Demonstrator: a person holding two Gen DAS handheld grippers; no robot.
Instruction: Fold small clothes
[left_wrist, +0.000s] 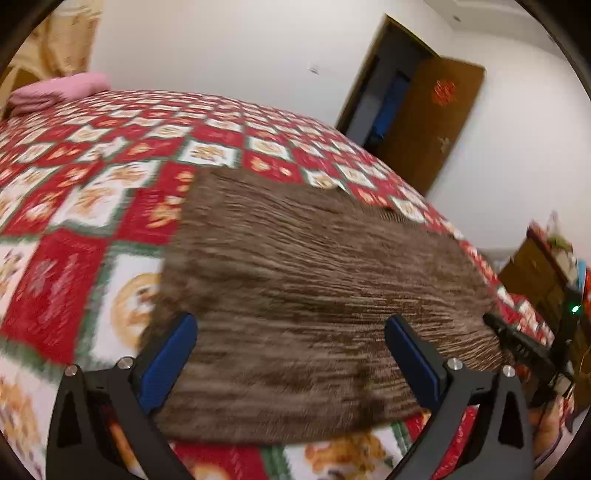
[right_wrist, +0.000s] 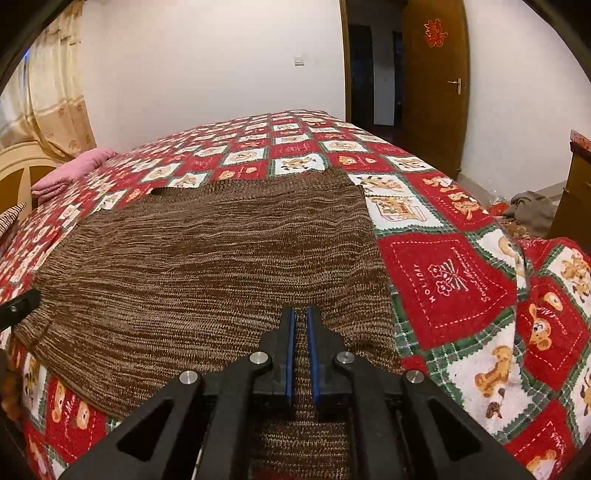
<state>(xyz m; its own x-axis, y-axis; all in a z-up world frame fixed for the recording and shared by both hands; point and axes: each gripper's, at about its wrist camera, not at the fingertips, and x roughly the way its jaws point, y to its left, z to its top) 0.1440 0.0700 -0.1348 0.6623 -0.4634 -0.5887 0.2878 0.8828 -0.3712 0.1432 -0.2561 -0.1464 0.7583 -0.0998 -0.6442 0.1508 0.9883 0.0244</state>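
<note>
A brown knit garment (right_wrist: 207, 266) lies spread flat on the bed. My right gripper (right_wrist: 301, 314) is at its near edge, jaws shut, with a strip of the knit running up between the blue pads (right_wrist: 291, 354). In the left wrist view the same garment (left_wrist: 303, 280) is blurred. My left gripper (left_wrist: 291, 325) hovers over its near left part, jaws wide open and nothing between the fingers. The right gripper (left_wrist: 509, 336) shows there at the garment's right edge.
The bed carries a red, white and green checked bear-print cover (right_wrist: 454, 295). A pink folded cloth (right_wrist: 70, 173) lies at the far left by the headboard. An open wooden door (right_wrist: 432, 74) and a wooden cabinet (right_wrist: 576, 192) stand to the right, with clothes on the floor (right_wrist: 528, 210).
</note>
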